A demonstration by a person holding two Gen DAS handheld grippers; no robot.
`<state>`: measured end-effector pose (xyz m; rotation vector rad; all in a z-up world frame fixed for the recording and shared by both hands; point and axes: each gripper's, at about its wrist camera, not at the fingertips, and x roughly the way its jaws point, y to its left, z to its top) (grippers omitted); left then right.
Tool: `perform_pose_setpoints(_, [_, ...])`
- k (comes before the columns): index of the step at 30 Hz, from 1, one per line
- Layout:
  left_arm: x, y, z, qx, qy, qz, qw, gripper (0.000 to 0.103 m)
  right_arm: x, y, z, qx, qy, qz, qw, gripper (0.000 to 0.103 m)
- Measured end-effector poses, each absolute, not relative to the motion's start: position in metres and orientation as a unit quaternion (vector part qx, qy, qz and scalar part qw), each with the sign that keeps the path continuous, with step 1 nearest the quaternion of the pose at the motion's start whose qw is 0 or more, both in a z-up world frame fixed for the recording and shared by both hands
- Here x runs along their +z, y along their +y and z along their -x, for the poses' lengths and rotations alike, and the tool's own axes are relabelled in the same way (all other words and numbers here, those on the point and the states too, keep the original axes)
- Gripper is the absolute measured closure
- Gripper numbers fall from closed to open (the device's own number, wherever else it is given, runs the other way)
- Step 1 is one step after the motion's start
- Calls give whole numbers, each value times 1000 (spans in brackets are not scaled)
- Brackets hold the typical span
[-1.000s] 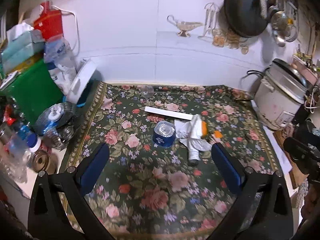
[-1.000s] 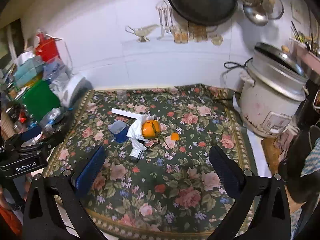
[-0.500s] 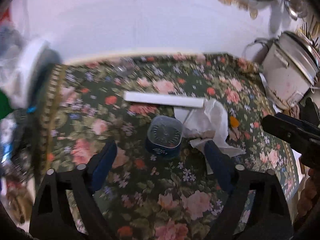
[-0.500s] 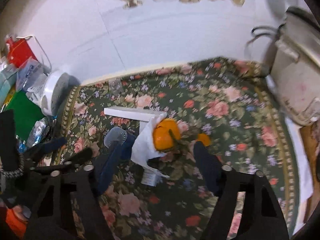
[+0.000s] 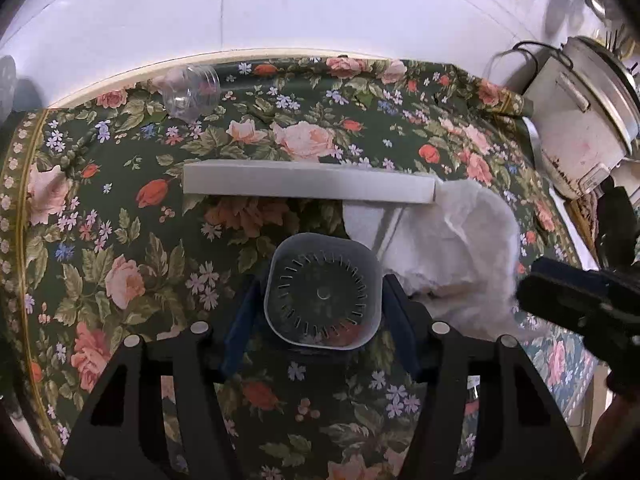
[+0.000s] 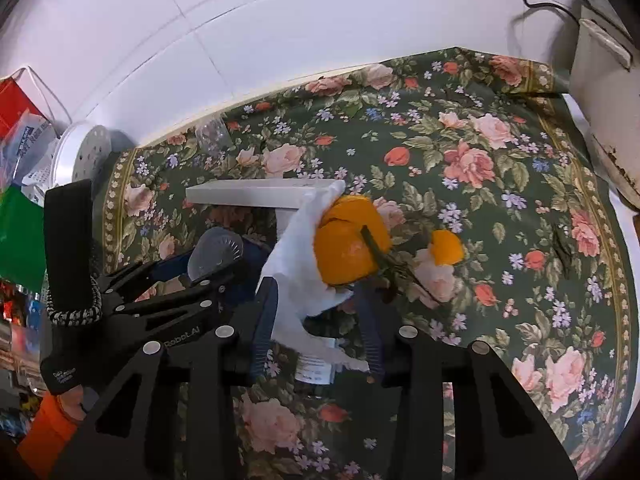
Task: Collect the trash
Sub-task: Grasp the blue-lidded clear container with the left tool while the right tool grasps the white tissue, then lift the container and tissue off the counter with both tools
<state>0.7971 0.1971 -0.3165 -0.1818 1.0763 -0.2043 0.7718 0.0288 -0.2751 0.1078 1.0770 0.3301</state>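
A small blue container with a clear vented lid (image 5: pixel 322 303) stands on the floral cloth, and my left gripper (image 5: pixel 320 320) is shut on it; the container also shows in the right wrist view (image 6: pixel 218 254). My right gripper (image 6: pixel 316 312) has closed around a crumpled white tissue (image 6: pixel 298 276) that carries orange peel (image 6: pixel 350 250), with a small bottle beneath. A second peel piece (image 6: pixel 447 247) lies to the right. A long white box (image 5: pixel 308 186) lies behind the container. A clear plastic cup (image 5: pixel 192 94) lies on its side near the wall.
A rice cooker (image 5: pixel 580 120) stands at the right edge with its cord against the white wall. A white perforated disc (image 6: pixel 86 152), a green box and a red bag crowd the left side. The floral cloth (image 6: pixel 500 200) covers the table.
Both grippers moved down and forward onto the pile. The left jaws closed around the blue container; the right jaws closed around the tissue with the peel.
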Motion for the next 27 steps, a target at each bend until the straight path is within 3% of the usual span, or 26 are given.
perform_pose_setpoints(5, [-315,209,-792,-87,512,95,849,43,-283,42,-782,161,522,-58,836,72])
perform_pose_setpoints(7, [-314,215,-787,-81,513,101,848,43,-286,47,-785,165,525,-61,833,80])
perform_pose_setpoints(9, [-312,220,-781,-75,514,103,848,43,-289,52,-786,169,529,-61,830,95])
perform_pose_setpoints(17, [-292,228,-751,-53,501,114,856,43,-277,57,-774,173,505,-56,844,99])
perform_pose_setpoints(27, [-232,214,-703,-20,455,126,881,43,-207,35,-728,204,427,-50,880,99])
